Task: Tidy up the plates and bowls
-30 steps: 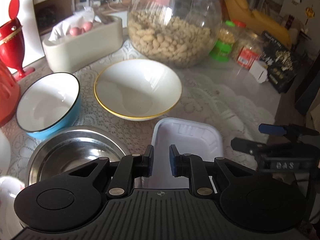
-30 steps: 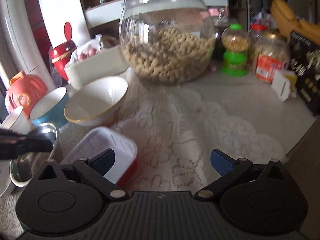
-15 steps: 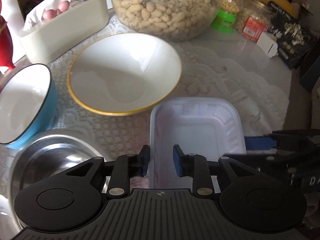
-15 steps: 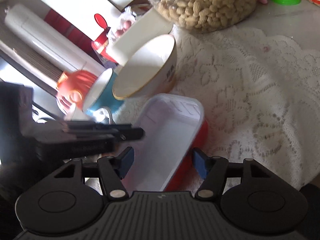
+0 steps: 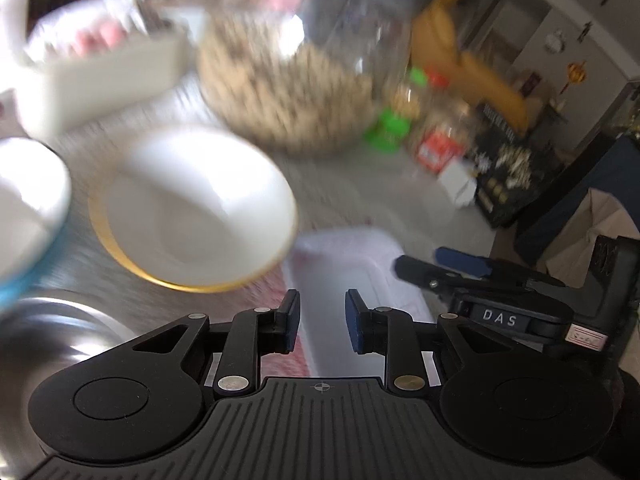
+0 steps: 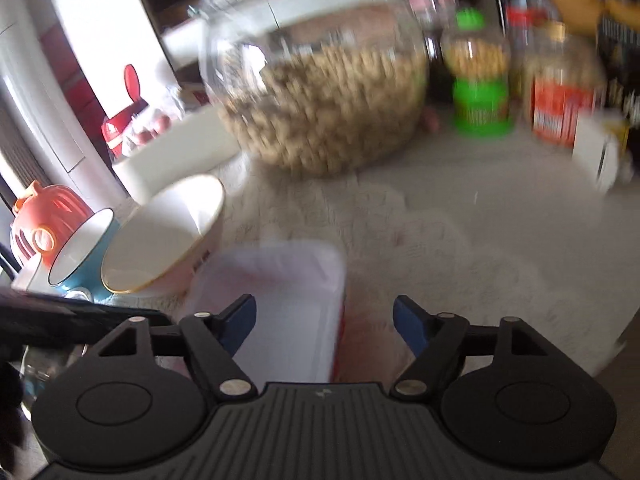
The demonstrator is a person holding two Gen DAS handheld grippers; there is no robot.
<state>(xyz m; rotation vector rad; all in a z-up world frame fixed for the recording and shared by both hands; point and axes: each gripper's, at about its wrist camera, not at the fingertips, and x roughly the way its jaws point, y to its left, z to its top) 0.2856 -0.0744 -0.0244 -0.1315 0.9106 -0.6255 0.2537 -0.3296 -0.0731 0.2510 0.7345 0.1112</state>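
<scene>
A shallow rectangular tray (image 6: 280, 300), white inside with rounded corners and a red outer wall along its right side, lies on the lace tablecloth (image 6: 460, 248) at the near edge of the table. Both views are blurred, so fine detail on the tray cannot be read.

The right gripper (image 6: 324, 322) stands astride the tray's near right corner: one blue pad over the white interior, the other outside the red wall. Its jaws have just been opening and are moderately wide, with the tray edge between them but clear of both pads. The left gripper (image 5: 322, 322) sits at the tray's near left edge (image 5: 348, 264); its jaws have a narrow gap and close on nothing, with the white tray showing through the gap beyond the tips.

Just left of the tray is a white bowl with a gold rim (image 5: 192, 212), seen from the right wrist as tilted (image 6: 160, 236). Beyond it to the left is a blue bowl with a white inside (image 6: 80, 252), and nearest the left gripper a steel bowl (image 5: 52, 332).

Behind them stand a round glass jar of peanuts (image 6: 320, 92), a white rectangular box (image 5: 104, 76), a green-capped jar (image 6: 480, 76) and a red-labelled jar (image 6: 560, 92).
</scene>
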